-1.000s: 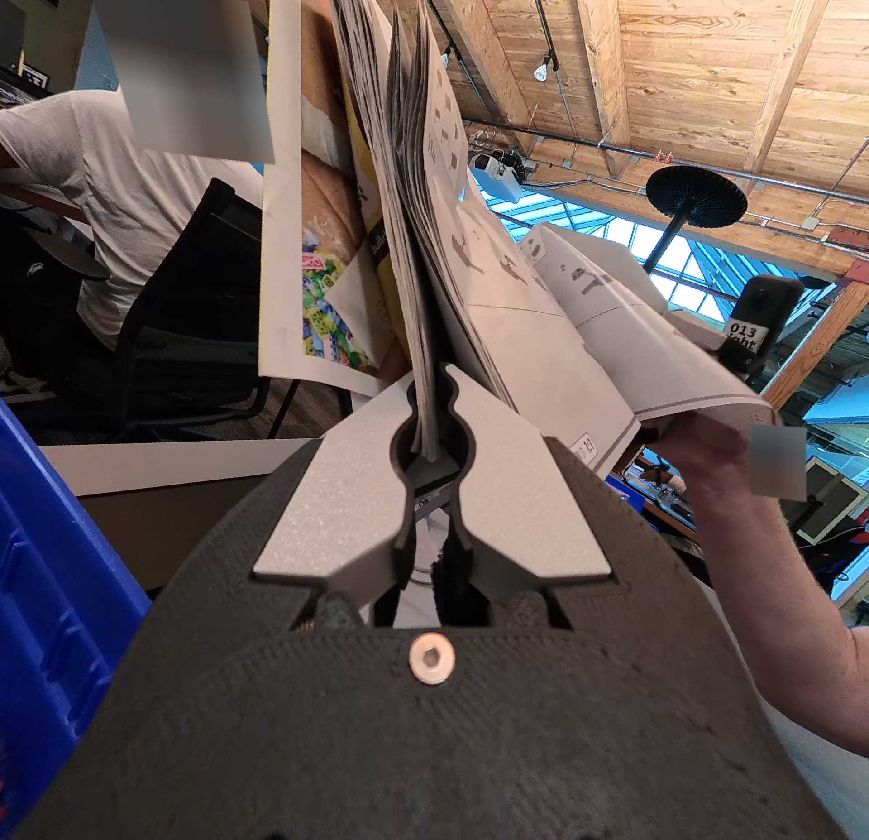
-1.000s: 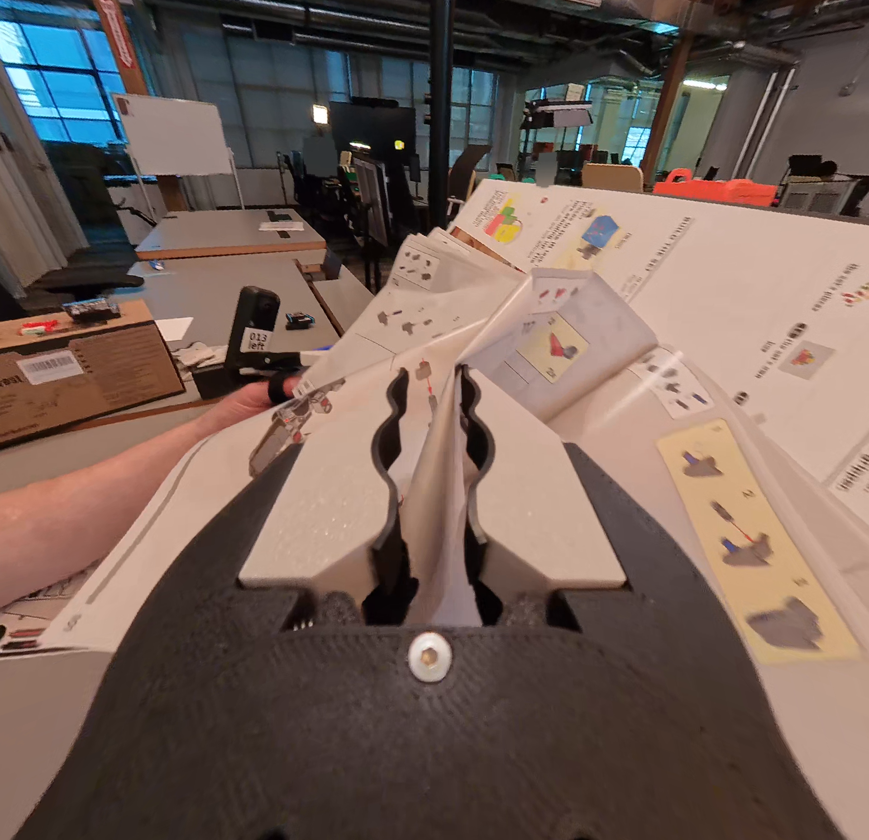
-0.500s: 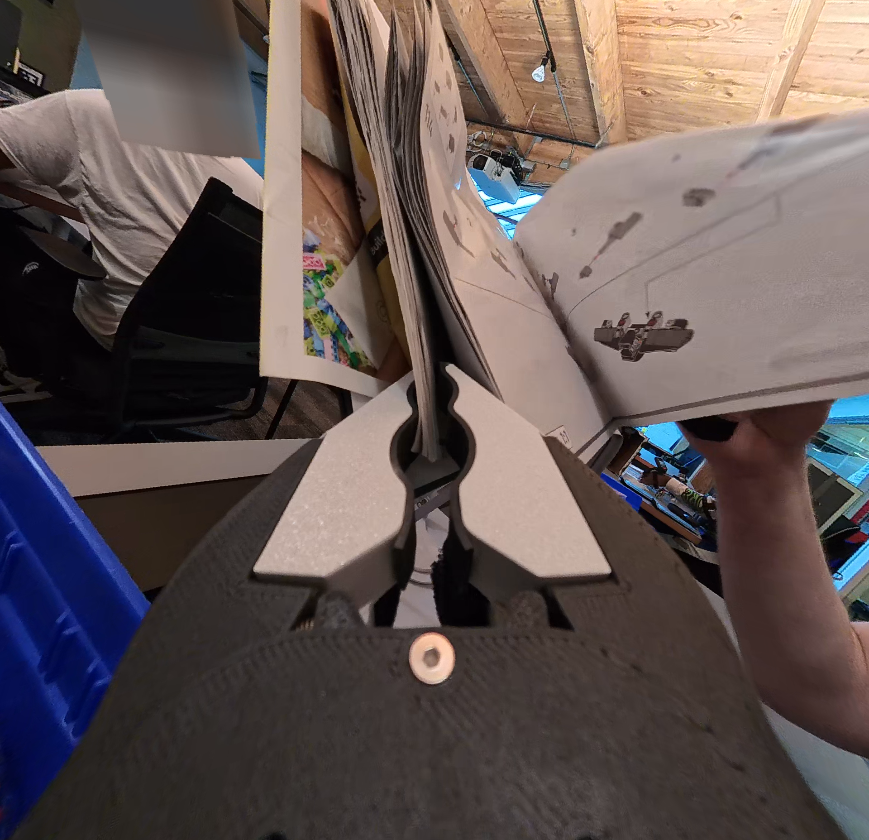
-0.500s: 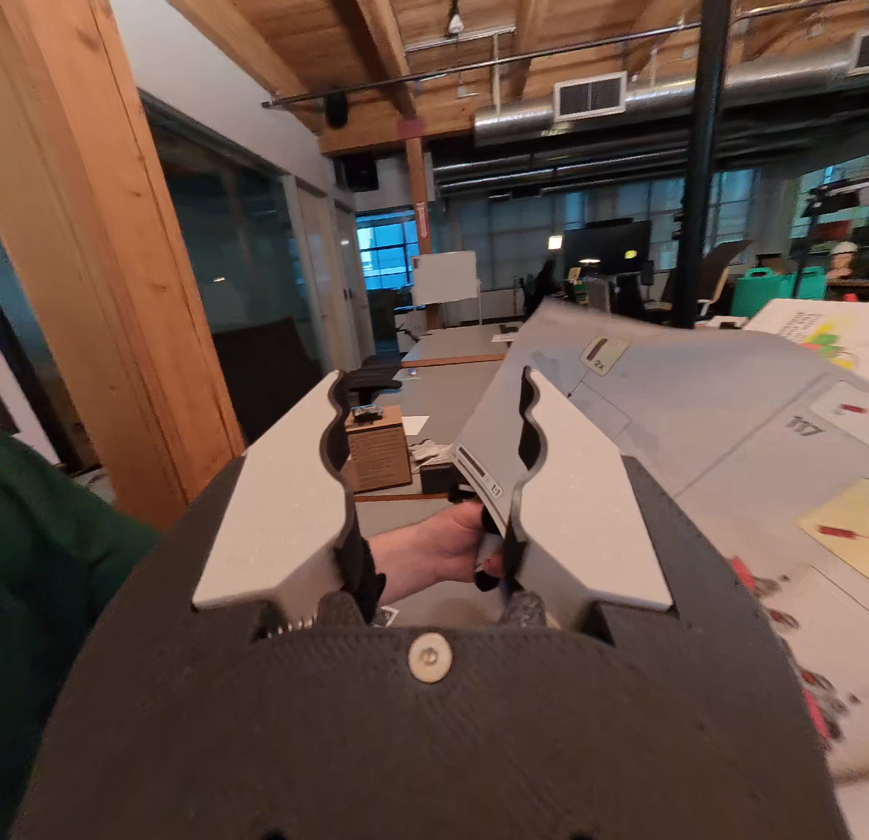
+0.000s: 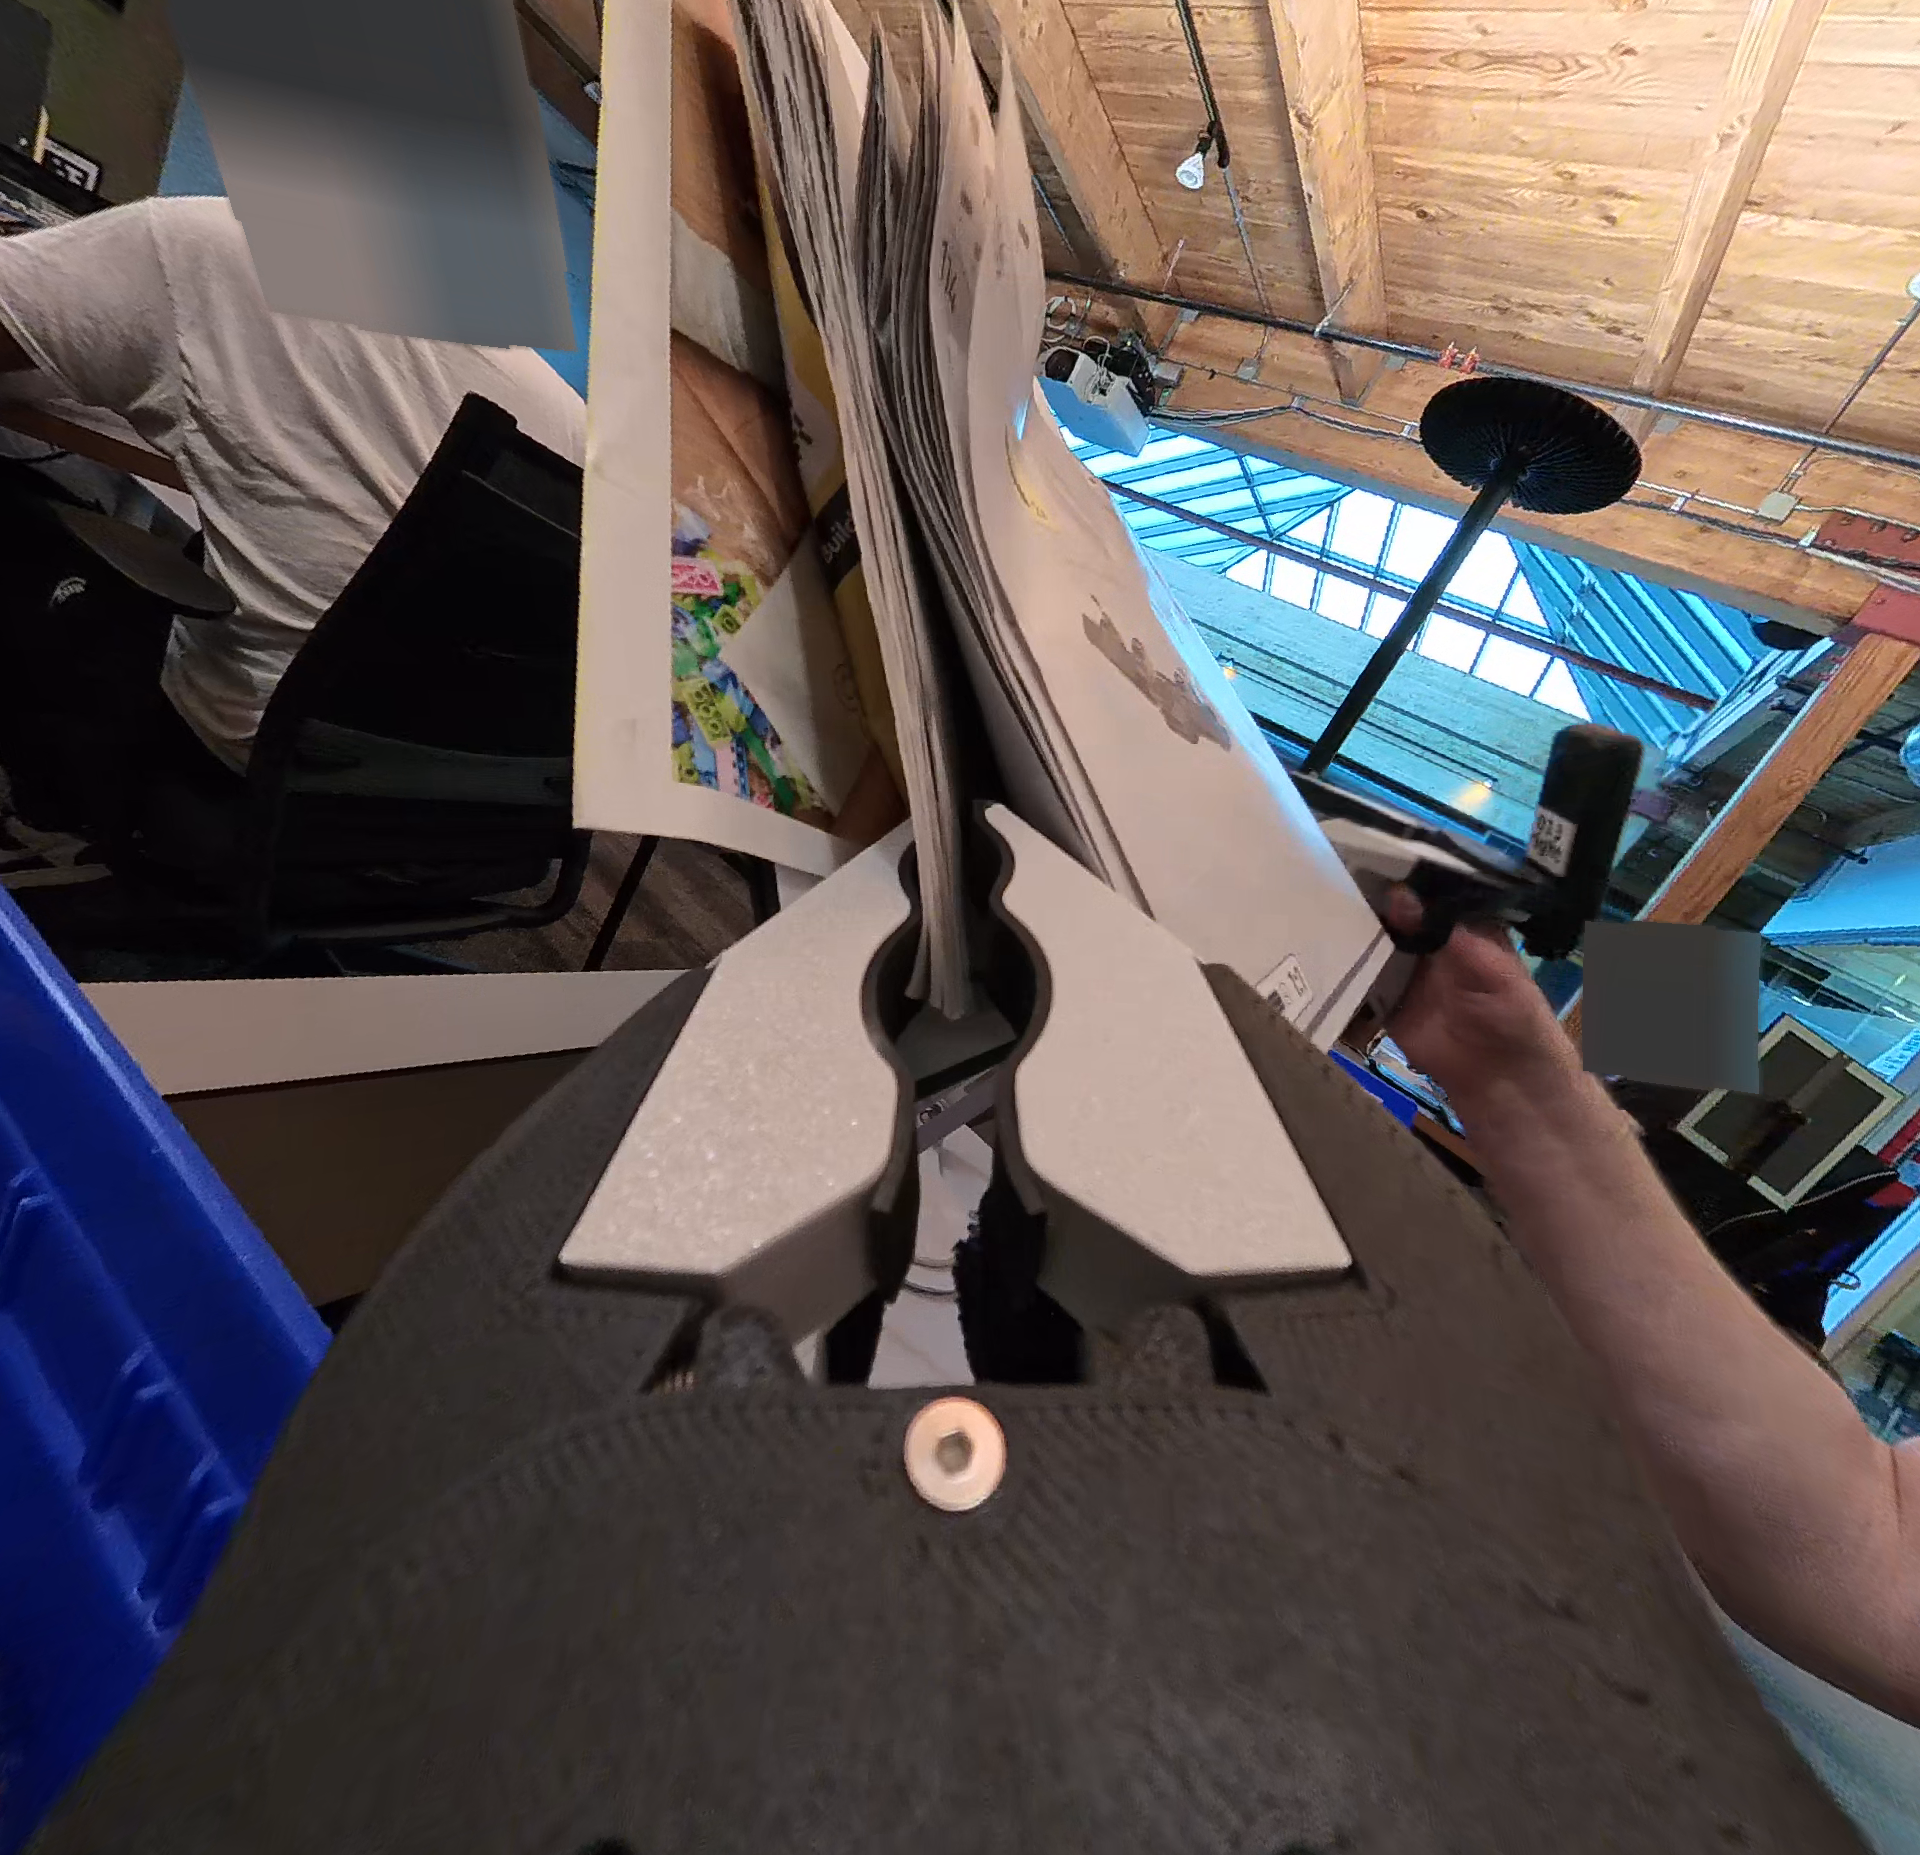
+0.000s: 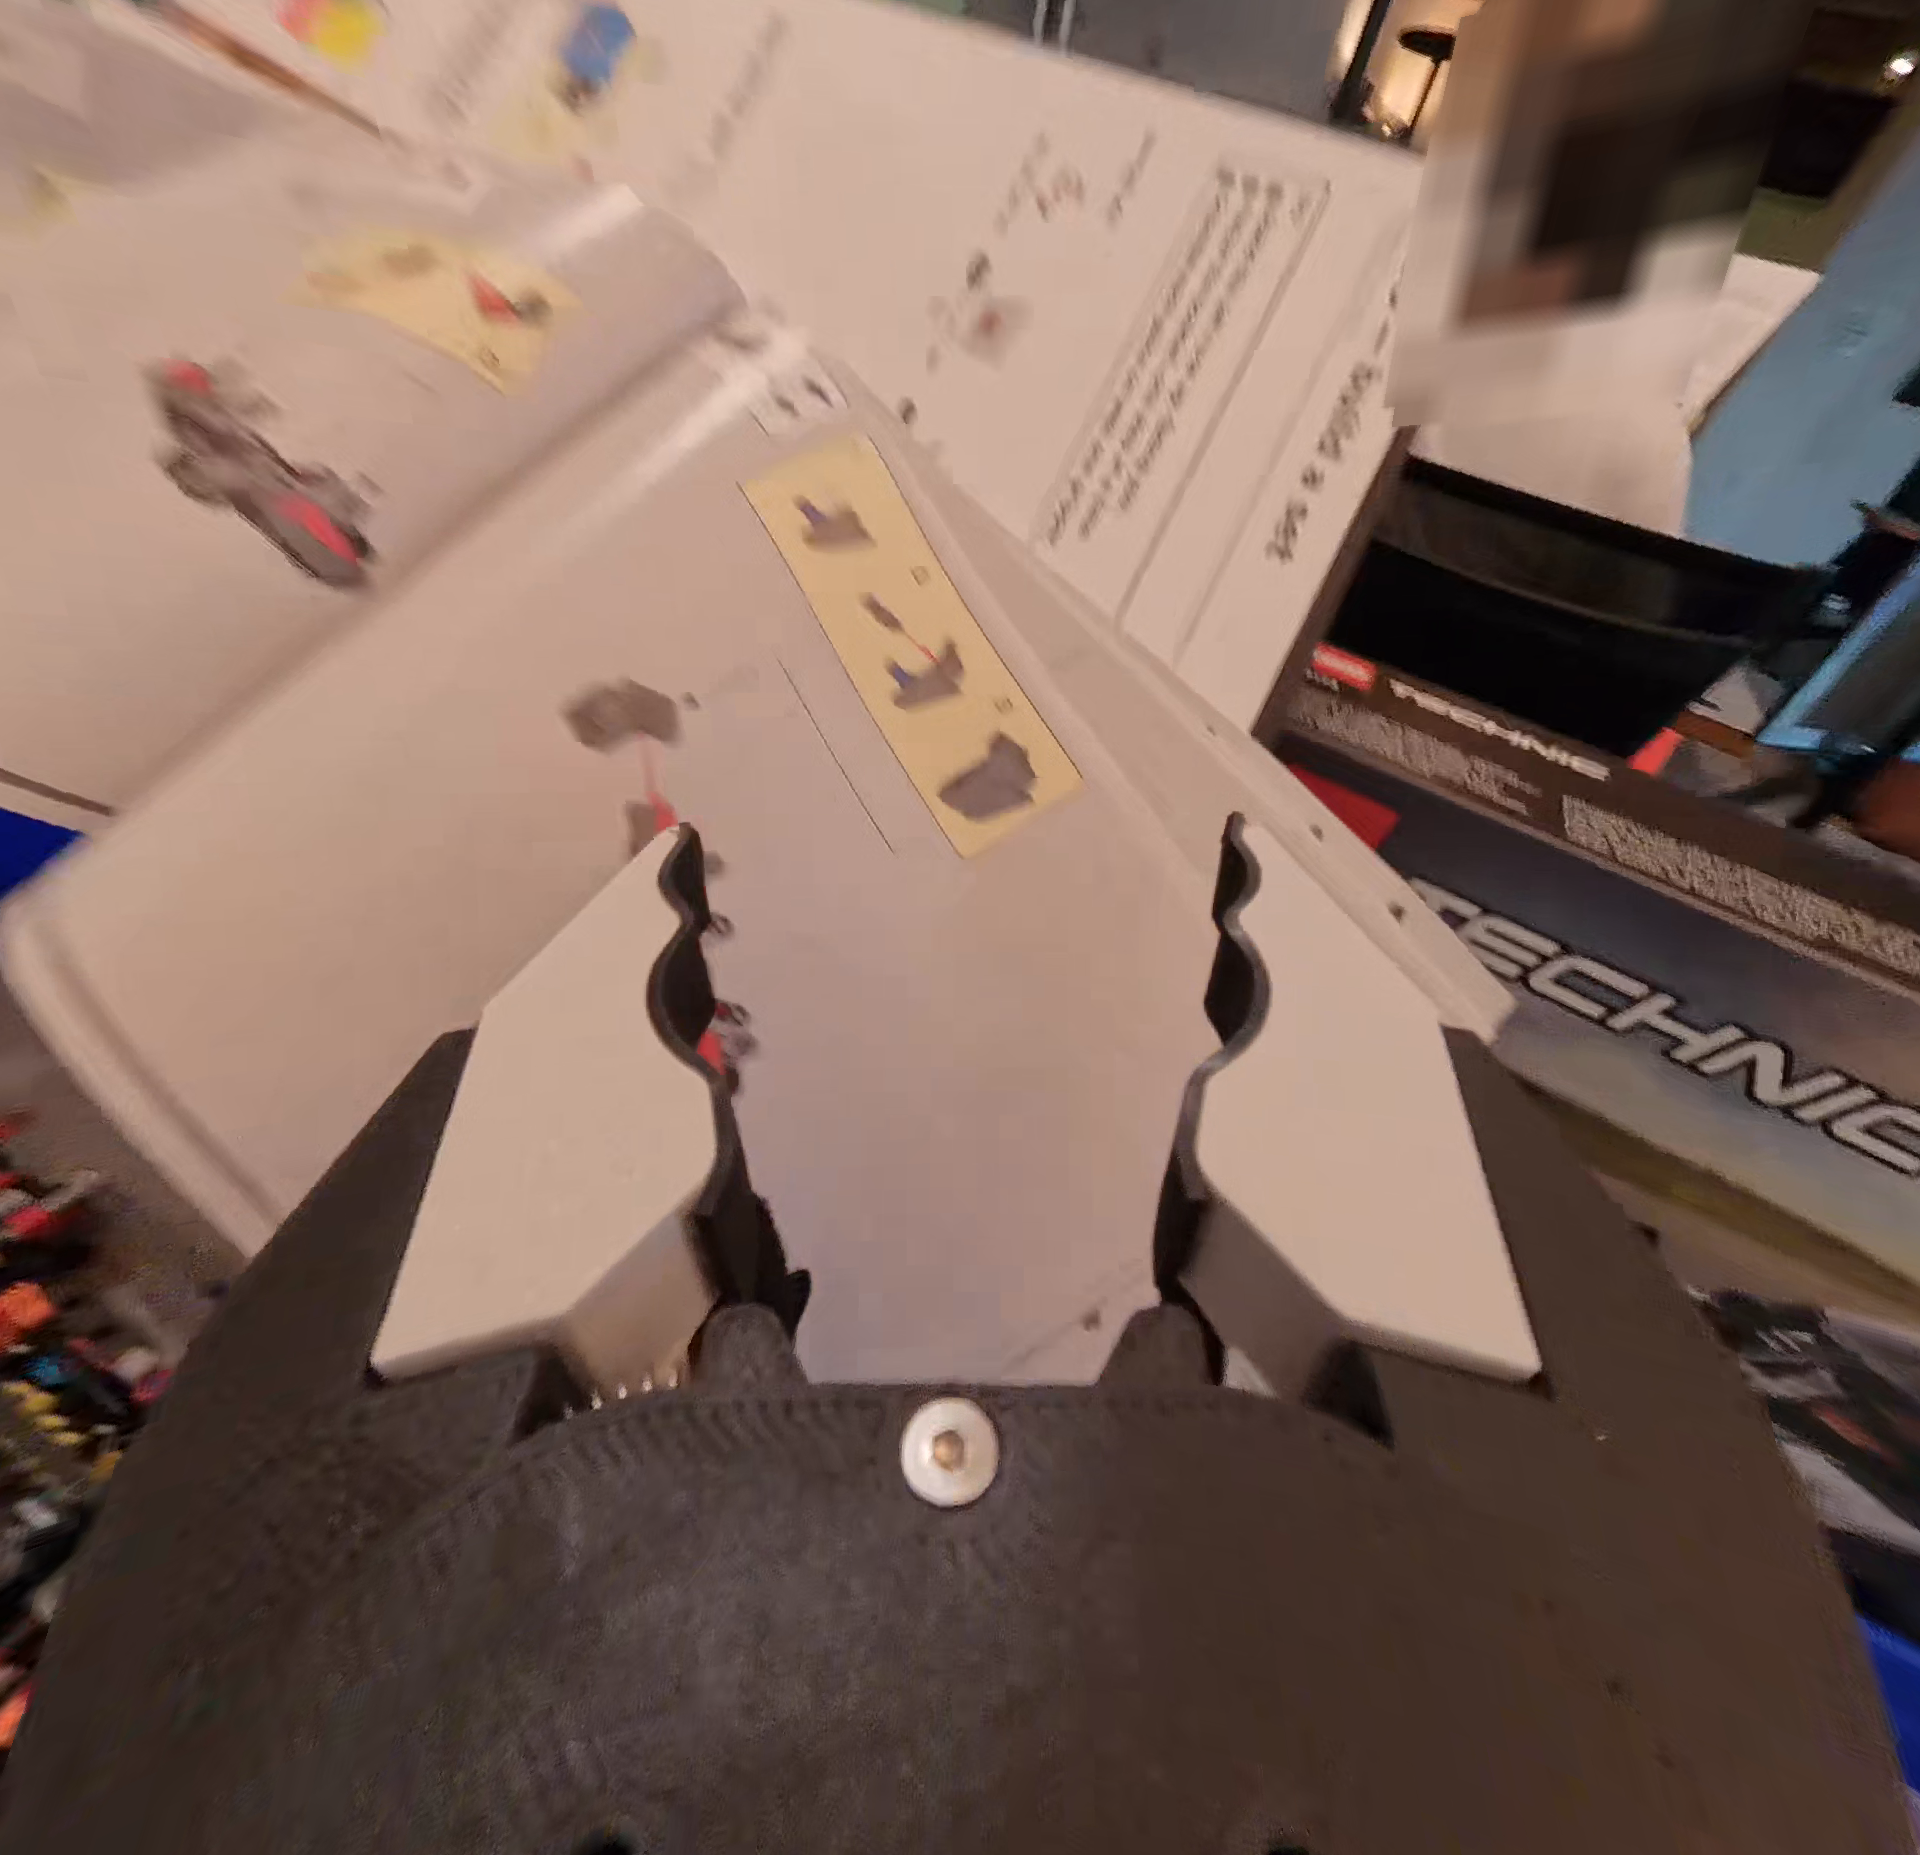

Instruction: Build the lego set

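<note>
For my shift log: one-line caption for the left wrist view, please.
Left gripper shut on the instruction booklet, pages fanned upward, while the person's hand holds the right gripper at the page edge.

Left wrist view: low, tilted steeply upward along the fingers toward the wooden ceiling, instruction booklet close ahead. Right wrist view: angled downward, close over the same booklet; blurred. Shared: the booklet's pages.

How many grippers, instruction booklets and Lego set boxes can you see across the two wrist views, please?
Grippers: 2 (left gripper shut on the booklet, right gripper open)
Instruction booklet: 1
Lego set box: 1
Total: 4
</note>
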Available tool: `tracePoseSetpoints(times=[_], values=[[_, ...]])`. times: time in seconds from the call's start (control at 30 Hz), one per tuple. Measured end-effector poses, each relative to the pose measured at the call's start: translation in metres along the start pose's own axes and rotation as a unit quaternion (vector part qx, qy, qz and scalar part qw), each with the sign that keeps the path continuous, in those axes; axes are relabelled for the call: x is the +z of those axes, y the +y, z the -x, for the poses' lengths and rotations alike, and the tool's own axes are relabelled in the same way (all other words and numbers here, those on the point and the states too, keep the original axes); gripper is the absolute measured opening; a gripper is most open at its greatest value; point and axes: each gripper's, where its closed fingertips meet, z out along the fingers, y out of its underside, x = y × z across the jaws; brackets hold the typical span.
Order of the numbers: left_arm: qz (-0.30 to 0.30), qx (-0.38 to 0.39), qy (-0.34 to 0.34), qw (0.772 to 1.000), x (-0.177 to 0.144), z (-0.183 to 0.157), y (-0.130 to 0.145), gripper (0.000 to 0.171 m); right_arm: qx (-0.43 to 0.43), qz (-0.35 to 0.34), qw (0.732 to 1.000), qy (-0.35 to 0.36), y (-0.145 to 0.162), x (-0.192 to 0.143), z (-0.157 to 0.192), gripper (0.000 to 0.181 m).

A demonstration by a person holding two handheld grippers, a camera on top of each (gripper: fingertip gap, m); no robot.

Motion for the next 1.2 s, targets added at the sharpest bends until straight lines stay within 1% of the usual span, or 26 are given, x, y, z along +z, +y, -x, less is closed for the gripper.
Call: tracePoseSetpoints(times=[0.13, 0.2, 0.4, 0.47, 0.6, 0.8, 0.87, 0.9, 1.0, 1.13, 1.2], values=[[0.001, 0.001, 0.0, 1.0, 0.0, 0.0, 0.0, 0.001, -0.014, 0.041, 0.999, 0.008, 0.034, 0.016, -0.004, 0.095], [0.002, 0.003, -0.001, 1.0, 0.0, 0.0, 0.0, 0.001, -0.022, 0.048, 0.999, 0.006, 0.041, 0.02, -0.002, 0.086], [0.001, 0.001, -0.001, 1.0, 0.0, 0.001, 0.0, 0.001, -0.019, 0.046, 0.999, -0.004, 0.042, 0.022, 0.001, 0.08], [0.002, 0.002, -0.002, 1.0, 0.0, 0.0, 0.0, 0.001, -0.027, 0.048, 0.998, -0.006, 0.043, 0.022, 0.002, 0.065], [0.0, 0.002, -0.002, 1.0, 0.0, 0.0, 0.0, 0.001, -0.042, 0.057, 0.998, -0.004, 0.043, 0.023, 0.003, 0.059], [0.0, 0.002, -0.001, 1.0, 0.0, -0.001, -0.001, 0.001, -0.052, 0.064, 0.997, -0.001, 0.042, 0.023, 0.0, 0.058], [0.001, 0.001, 0.0, 1.0, 0.0, -0.001, -0.001, 0.001, -0.056, 0.054, 0.996, 0.034, 0.036, 0.02, -0.011, 0.082], [0.002, 0.002, 0.0, 1.0, 0.0, -0.001, 0.0, 0.001, -0.053, 0.05, 0.997, 0.037, 0.034, 0.019, -0.013, 0.085], [0.001, 0.0, 0.001, 1.0, 0.0, -0.001, 0.0, 0.001, -0.03, 0.056, 0.998, 0.016, 0.039, 0.023, -0.009, 0.084], [0.001, 0.0, 0.001, 1.0, 0.0, 0.0, 0.0, 0.001, -0.027, 0.053, 0.998, 0.008, 0.04, 0.025, -0.007, 0.08], [0.001, 0.0, 0.001, 1.0, 0.0, 0.0, 0.0, 0.001, -0.03, 0.052, 0.998, 0.004, 0.04, 0.025, -0.006, 0.07]])
